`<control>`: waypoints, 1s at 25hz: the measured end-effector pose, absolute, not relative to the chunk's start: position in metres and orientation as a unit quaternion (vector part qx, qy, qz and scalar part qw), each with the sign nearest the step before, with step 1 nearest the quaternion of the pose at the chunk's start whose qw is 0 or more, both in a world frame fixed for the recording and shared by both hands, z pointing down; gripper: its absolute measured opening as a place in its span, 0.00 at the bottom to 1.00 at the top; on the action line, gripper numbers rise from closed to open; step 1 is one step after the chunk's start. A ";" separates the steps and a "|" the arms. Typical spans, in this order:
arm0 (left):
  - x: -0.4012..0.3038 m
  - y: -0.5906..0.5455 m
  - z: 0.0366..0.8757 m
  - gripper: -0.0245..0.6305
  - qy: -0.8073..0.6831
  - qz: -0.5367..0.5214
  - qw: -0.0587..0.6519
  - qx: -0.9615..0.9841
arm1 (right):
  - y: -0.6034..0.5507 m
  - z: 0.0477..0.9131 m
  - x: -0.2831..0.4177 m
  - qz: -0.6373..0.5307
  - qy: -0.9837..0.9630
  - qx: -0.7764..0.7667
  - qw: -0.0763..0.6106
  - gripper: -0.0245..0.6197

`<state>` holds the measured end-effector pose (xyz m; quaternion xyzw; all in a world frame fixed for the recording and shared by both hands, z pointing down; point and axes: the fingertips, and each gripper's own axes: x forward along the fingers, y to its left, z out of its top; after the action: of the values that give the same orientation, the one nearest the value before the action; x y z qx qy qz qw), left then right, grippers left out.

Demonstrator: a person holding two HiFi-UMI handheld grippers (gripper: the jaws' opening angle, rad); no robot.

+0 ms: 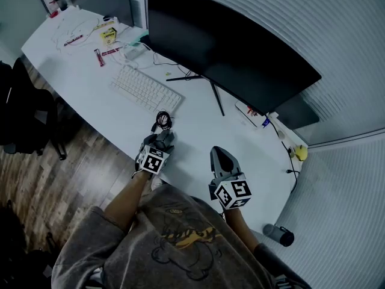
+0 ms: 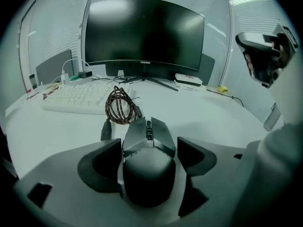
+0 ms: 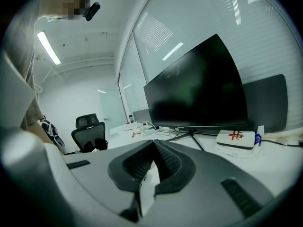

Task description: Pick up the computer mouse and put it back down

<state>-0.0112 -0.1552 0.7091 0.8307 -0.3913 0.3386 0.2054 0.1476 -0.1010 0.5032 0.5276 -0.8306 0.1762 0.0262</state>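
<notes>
Though unclamped, gripper (image 2: 149, 145) (left) straddles mouse (image 2: 147, 171).

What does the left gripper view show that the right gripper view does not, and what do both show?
Only the left gripper view: the mouse between the jaws of the left gripper (gripped or not, I cannot tell), a coiled cable and the keyboard. Only the right gripper view: the jaws of the right gripper closed together, an office chair and a ceiling light. Both: the dark monitor and the white box beside its stand.
</notes>
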 end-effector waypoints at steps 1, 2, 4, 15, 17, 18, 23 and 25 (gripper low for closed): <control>-0.011 -0.156 0.709 0.57 -0.393 0.339 0.203 0.830 | -0.101 0.504 0.148 0.177 -0.830 0.529 0.026 0.05; -0.011 -0.157 0.709 0.57 -0.394 0.339 0.200 0.830 | -0.101 0.504 0.149 0.178 -0.829 0.530 0.027 0.05; -0.011 -0.156 0.708 0.57 -0.395 0.340 0.201 0.829 | -0.101 0.505 0.150 0.179 -0.828 0.531 0.027 0.05; -0.015 -0.160 0.707 0.55 -0.396 0.352 0.199 0.825 | -0.102 0.510 0.143 0.184 -0.827 0.530 0.029 0.05; -0.014 -0.159 0.706 0.51 -0.394 0.355 0.195 0.825 | -0.102 0.509 0.142 0.183 -0.827 0.530 0.029 0.05; -0.014 -0.159 0.706 0.51 -0.392 0.355 0.194 0.826 | -0.102 0.509 0.142 0.183 -0.827 0.531 0.028 0.05; -0.016 -0.156 0.701 0.51 -0.391 0.347 0.193 0.831 | -0.103 0.509 0.142 0.181 -0.825 0.535 0.030 0.05; -0.017 -0.156 0.696 0.51 -0.390 0.344 0.192 0.832 | -0.103 0.510 0.143 0.181 -0.824 0.536 0.029 0.05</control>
<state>-0.0165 -0.1556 0.6963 0.8324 -0.3899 0.3436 0.1925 0.1433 -0.1028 0.5096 0.5362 -0.8238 0.1815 0.0295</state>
